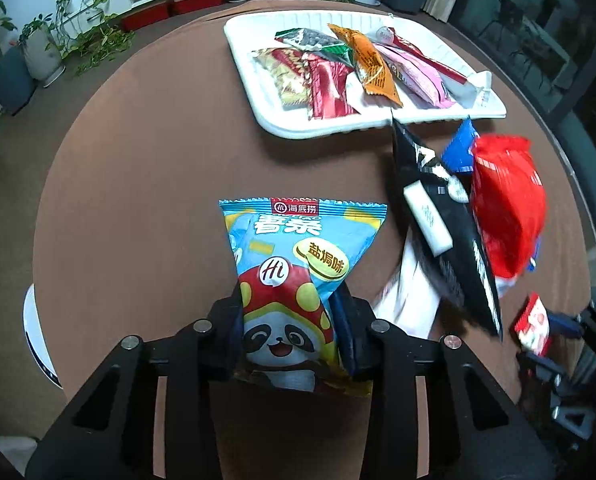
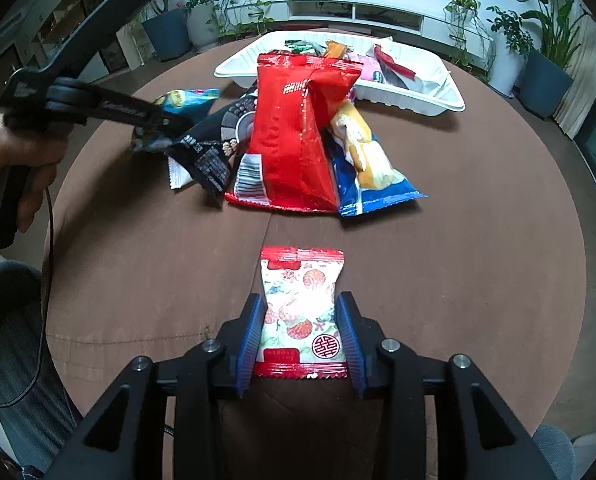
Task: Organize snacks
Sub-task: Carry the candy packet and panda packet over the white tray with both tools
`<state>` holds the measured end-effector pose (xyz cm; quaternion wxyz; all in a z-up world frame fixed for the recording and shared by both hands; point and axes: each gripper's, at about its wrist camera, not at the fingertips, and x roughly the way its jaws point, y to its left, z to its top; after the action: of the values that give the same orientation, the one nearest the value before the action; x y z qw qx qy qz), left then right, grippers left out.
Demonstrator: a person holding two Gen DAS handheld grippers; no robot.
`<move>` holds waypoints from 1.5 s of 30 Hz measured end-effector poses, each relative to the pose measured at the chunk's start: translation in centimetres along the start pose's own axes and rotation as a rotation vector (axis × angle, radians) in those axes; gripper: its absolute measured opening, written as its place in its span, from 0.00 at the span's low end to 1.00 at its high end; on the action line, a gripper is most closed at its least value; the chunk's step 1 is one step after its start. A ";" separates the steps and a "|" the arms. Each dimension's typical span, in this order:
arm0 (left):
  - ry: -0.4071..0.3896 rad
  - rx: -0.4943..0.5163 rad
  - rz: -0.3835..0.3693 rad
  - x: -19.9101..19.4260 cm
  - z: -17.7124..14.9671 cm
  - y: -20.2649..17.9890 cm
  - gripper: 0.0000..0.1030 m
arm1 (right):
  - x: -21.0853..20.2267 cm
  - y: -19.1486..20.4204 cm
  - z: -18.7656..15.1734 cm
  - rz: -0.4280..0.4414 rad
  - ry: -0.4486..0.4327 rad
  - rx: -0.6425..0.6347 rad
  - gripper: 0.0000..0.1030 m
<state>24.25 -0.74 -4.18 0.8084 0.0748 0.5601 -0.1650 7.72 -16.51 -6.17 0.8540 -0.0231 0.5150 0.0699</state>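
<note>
Left gripper (image 1: 290,320) has its jaws narrowed on the lower half of a blue panda snack bag (image 1: 298,276), and the foil is pinched in at the waist, so it reads as held. Bag sits at 6 o'clock in the left wrist view, top seam pointing to 12.

Right gripper (image 2: 300,332) has its jaws narrow around a small white-and-red candy pack (image 2: 300,308) at 6 o'clock in its own view; blue pads touch both long edges, so it counts as held too.

Handling guess: both packs are light, air-filled, crinkly foil, slippery and easy to crush. A grip across the middle or near a sealed end looks best; squeezing hard would crumble what's inside the panda bag.

White tray (image 1: 254,92) sits at 12–1 o'clock on the brown table (image 1: 138,200), already holding several small wrappers, with free floor only at the near left.

Loose pile between the grippers and the tray: big red bag (image 2: 298,140), black bag (image 2: 214,148), blue bread bag (image 2: 374,184). From the left wrist view the pile is at 2–3 o'clock, just beside the tray's near edge. It likely blocks a straight path for the right gripper; going over or around it seems needed.

Potted plants and a white shelf unit stand beyond the table, well apart.
</note>
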 end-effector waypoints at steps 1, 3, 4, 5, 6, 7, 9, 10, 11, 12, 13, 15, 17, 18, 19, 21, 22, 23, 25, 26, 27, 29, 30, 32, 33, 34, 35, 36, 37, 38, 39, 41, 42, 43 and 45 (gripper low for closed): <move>-0.003 -0.001 -0.002 0.0 -0.5 -0.1 0.33 | 0.0 0.0 0.0 -0.002 0.004 -0.005 0.40; -0.012 0.002 -0.011 -0.6 -1.8 -0.3 0.33 | 0.0 0.2 0.0 -0.010 0.011 -0.018 0.38; -0.016 0.004 -0.020 -1.0 -2.6 -0.5 0.33 | 0.0 0.1 0.0 -0.009 0.013 -0.018 0.37; -0.023 0.004 -0.027 -1.5 -3.6 -0.8 0.33 | -0.1 0.0 0.0 -0.007 0.015 -0.015 0.35; -0.029 0.001 -0.035 -1.7 -4.2 -0.9 0.33 | -0.1 -0.2 0.0 0.003 0.017 -0.006 0.34; -0.036 -0.006 -0.045 -2.1 -4.9 -1.0 0.33 | -0.2 -0.4 0.0 0.015 0.017 0.007 0.33; -0.059 -0.021 -0.078 -2.8 -6.3 -1.5 0.33 | -0.4 -1.0 -0.1 0.042 0.015 0.039 0.32; -0.069 -0.023 -0.090 -3.0 -6.9 -1.8 0.33 | -0.6 -1.4 -0.1 0.054 0.010 0.056 0.32; -0.079 -0.024 -0.106 -3.4 -7.6 -2.1 0.33 | -0.7 -1.6 -0.1 0.062 0.002 0.066 0.32; -0.086 -0.031 -0.121 -3.8 -8.3 -2.3 0.33 | -1.0 -1.8 -0.1 0.070 -0.006 0.076 0.31; -0.095 -0.036 -0.136 -4.1 -8.9 -2.6 0.33 | -1.2 -2.1 -0.1 0.080 -0.014 0.086 0.31; -0.112 -0.055 -0.174 -4.6 -9.8 -3.2 0.33 | -2.0 -2.8 0.0 0.109 -0.033 0.115 0.31; -0.130 -0.074 -0.197 -5.2 -10.6 -3.8 0.33 | -2.5 -3.3 0.1 0.127 -0.043 0.137 0.31; -0.139 -0.082 -0.205 -5.4 -10.7 -4.0 0.33 | -2.6 -3.6 0.1 0.137 -0.046 0.148 0.31; -0.147 -0.090 -0.214 -5.6 -10.8 -4.2 0.33 | -2.7 -3.6 0.1 0.144 -0.050 0.155 0.31; -0.166 -0.101 -0.234 -6.1 -10.9 -4.7 0.33 | -2.9 -4.0 0.1 0.159 -0.056 0.174 0.31; -0.173 -0.101 -0.241 -6.4 -10.8 -5.0 0.33 | -3.0 -4.1 0.1 0.169 -0.056 0.184 0.31; -0.179 -0.101 -0.246 -6.8 -11.1 -5.0 0.33 | -3.0 -4.3 0.0 0.181 -0.058 0.195 0.31; -0.197 -0.100 -0.260 -7.4 -10.7 -5.2 0.33 | -3.3 -4.8 0.0 0.189 -0.067 0.214 0.31; -0.203 -0.101 -0.266 -7.7 -10.4 -5.1 0.33 | -3.4 -5.2 0.0 0.190 -0.070 0.222 0.31; -0.216 -0.107 -0.270 -8.1 -9.9 -4.9 0.33 | -3.7 -5.6 0.0 0.192 -0.075 0.233 0.31; -0.232 -0.118 -0.279 -8.7 -9.0 -4.2 0.33 | -4.1 -6.9 0.4 0.198 -0.091 0.265 0.31; -0.247 -0.122 -0.282 -9.2 -8.3 -3.9 0.33 | -4.4 -7.6 0.7 0.195 -0.099 0.277 0.31; -0.281 -0.127 -0.280 -10.3 -6.8 -3.2 0.33 | -5.1 -9.3 1.5 0.183 -0.122 0.305 0.31; -0.293 -0.128 -0.281 -10.7 -6.2 -2.9 0.33 | -5.6 -10.3 2.0 0.174 -0.139 0.321 0.31; -0.305 -0.130 -0.279 -11.0 -5.5 -2.6 0.33 | -6.0 -11.3 2.6 0.164 -0.157 0.338 0.31; -0.322 -0.132 -0.271 -11.6 -4.4 -2.1 0.33 | -6.4 -12.4 3.3 0.155 -0.174 0.354 0.31; -0.331 -0.131 -0.264 -11.8 -3.4 -1.7 0.33 | -6.7 -13.3 3.9 0.148 -0.186 0.367 0.31; -0.342 -0.133 -0.255 -12.2 -2.1 -1.3 0.33 | -7.0 -14.4 4.6 0.139 -0.202 0.383 0.31; -0.348 -0.134 -0.249 -12.4 -1.3 -1.0 0.33 | -7.5 -15.8 5.7 0.125 -0.225 0.405 0.31; -0.359 -0.136 -0.239 -12.6 0.0 -0.6 0.33 | -7.7 -16.7 6.5 0.118 -0.236 0.417 0.31; -0.368 -0.135 -0.222 -13.0 2.7 -0.1 0.33 | -8.0 -18.5 8.8 0.100 -0.267 0.438 0.31; -0.370 -0.131 -0.210 -13.0 3.8 0.0 0.33 | -8.0 -19.1 9.9 0.096 -0.280 0.440 0.31; -0.372 -0.122 -0.191 -12.9 5.1 0.1 0.33 | -8.1 -19.5 11.1 0.095 -0.293 0.434 0.31; -0.368 -0.109 -0.165 -12.5 7.2 0.1 0.33 | -7.9 -19.9 13.9 0.083 -0.315 0.405 0.31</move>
<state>26.66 -0.57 10.07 0.8837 -0.0466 0.4153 -0.2109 19.08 -35.42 6.69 0.9072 0.1808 0.3797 0.0030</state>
